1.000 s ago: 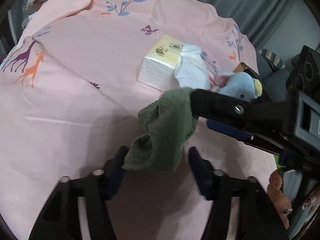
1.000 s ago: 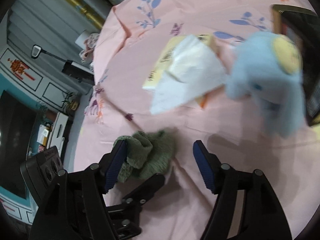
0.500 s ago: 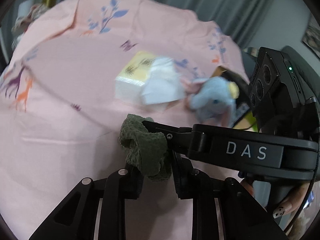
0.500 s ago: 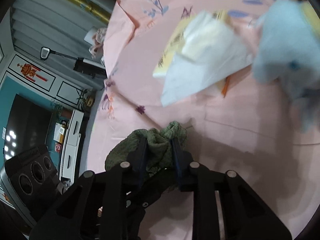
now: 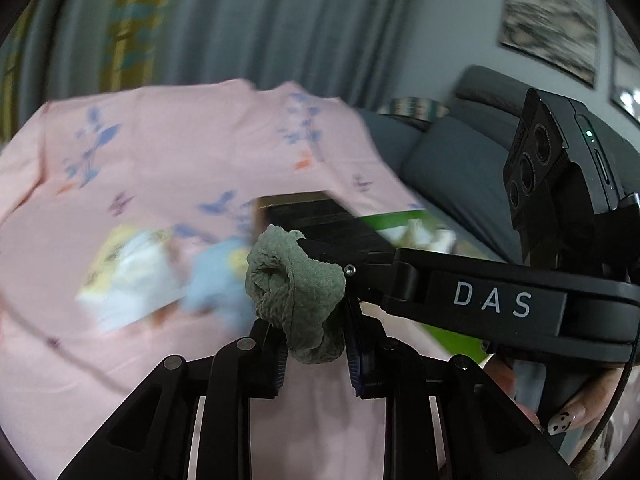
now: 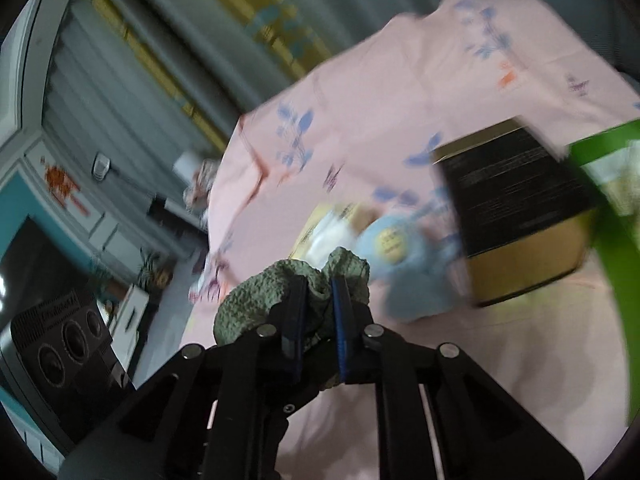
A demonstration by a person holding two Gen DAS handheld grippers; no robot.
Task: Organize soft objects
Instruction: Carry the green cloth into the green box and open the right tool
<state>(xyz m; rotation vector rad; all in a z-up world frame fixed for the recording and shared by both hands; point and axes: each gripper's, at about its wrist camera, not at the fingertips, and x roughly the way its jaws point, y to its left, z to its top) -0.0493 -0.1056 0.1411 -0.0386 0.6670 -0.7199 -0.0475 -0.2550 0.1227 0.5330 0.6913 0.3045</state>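
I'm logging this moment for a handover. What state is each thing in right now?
Green knitted cloth: bunched, off the table, pinched by both grippers.
Left gripper: shut on the cloth.
Right gripper: shut on the cloth.
Blue plush toy: lying on the pink tablecloth, blurred.
Tissue pack: on the tablecloth, a tissue sticking out.
Black and gold box: closed, on the tablecloth.

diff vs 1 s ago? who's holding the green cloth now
Both. The left gripper and right gripper were open a second ago and have since shut on the green cloth, which has been lifted off the pink sheet. Both cameras have tilted up, bringing the black box and green bin into view. The tissue pack and blue plush appear unmoved, though blurred.
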